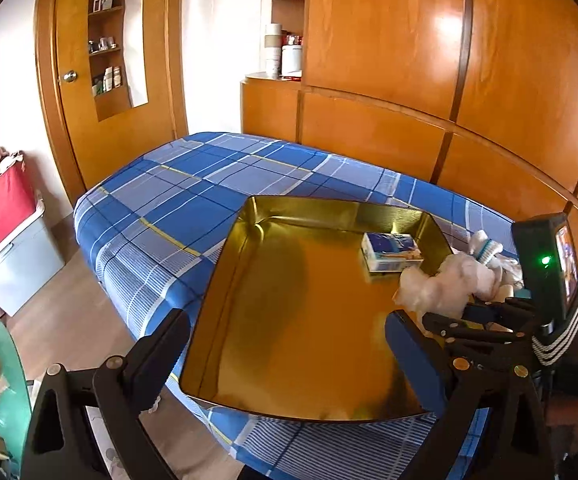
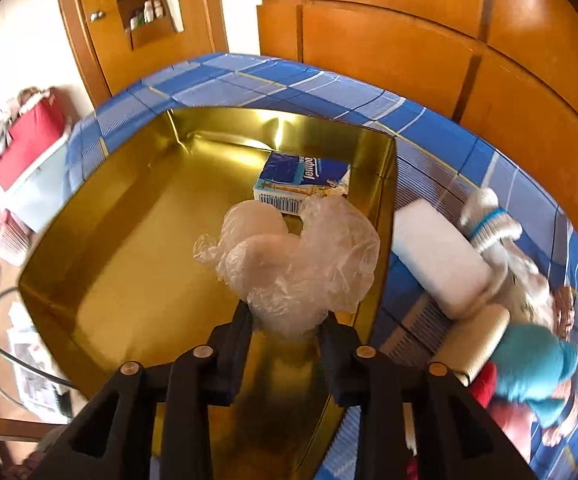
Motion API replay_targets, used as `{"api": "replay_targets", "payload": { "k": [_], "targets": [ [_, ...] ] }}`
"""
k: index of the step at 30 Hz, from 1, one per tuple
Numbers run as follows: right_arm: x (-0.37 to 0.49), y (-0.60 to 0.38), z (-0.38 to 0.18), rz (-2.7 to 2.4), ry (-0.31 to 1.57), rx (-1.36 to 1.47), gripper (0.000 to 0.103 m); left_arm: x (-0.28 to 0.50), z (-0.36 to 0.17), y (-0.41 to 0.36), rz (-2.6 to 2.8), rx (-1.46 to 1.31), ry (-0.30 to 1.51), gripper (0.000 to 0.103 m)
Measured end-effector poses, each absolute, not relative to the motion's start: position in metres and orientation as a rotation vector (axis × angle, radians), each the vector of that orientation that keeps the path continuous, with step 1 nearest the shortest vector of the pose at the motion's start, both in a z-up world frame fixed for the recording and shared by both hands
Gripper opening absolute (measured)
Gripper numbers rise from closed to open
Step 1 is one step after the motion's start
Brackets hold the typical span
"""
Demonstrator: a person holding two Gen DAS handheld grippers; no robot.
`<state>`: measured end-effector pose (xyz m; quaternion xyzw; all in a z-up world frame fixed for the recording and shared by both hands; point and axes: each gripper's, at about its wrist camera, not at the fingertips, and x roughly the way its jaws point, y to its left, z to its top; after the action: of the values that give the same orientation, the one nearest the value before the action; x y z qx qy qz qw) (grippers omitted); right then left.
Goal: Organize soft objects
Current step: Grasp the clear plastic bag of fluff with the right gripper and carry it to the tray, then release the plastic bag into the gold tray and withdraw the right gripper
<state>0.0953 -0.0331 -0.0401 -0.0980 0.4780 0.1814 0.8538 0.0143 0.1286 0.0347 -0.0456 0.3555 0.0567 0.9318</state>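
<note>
The task is only partly done, as I judge it. On the bed (image 1: 161,184) with the blue checked cover stands a gold metal tray (image 2: 89,288), and inside it, near the far right corner, one pack of tissues (image 2: 301,182) already lies. The right tool (image 2: 285,330) hangs over the right part of the tray and has a crumpled clear plastic bag (image 2: 293,256) between its jaws; the jaws stand narrow, but whether the pads really press on the bag I cannot tell. The bag is above the tray floor, just in front of the tissues, so this piece is not yet put down. The left tool (image 1: 289,344) is wide apart with nothing in it, over the near side of the tray. Outside the tray, on the bed to its right, more soft things wait: a white roll (image 2: 437,256), a rolled sock with blue stripe (image 2: 489,220) and a teal cloth thing (image 2: 537,368). These are left to bring in.
</note>
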Motion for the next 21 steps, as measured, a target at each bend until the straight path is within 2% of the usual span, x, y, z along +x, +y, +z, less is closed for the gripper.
{"api": "replay_targets", "payload": {
  "k": [9,21],
  "targets": [
    [0.090,-0.033,-0.034,0.396,0.970,-0.235,0.055,0.017,0.033,0.132,0.119,-0.104,0.727,0.099],
    [0.070,-0.054,-0.008,0.336,0.872,-0.252,0.055,0.015,0.036,0.121,0.095,-0.080,0.723,0.099]
  ]
}}
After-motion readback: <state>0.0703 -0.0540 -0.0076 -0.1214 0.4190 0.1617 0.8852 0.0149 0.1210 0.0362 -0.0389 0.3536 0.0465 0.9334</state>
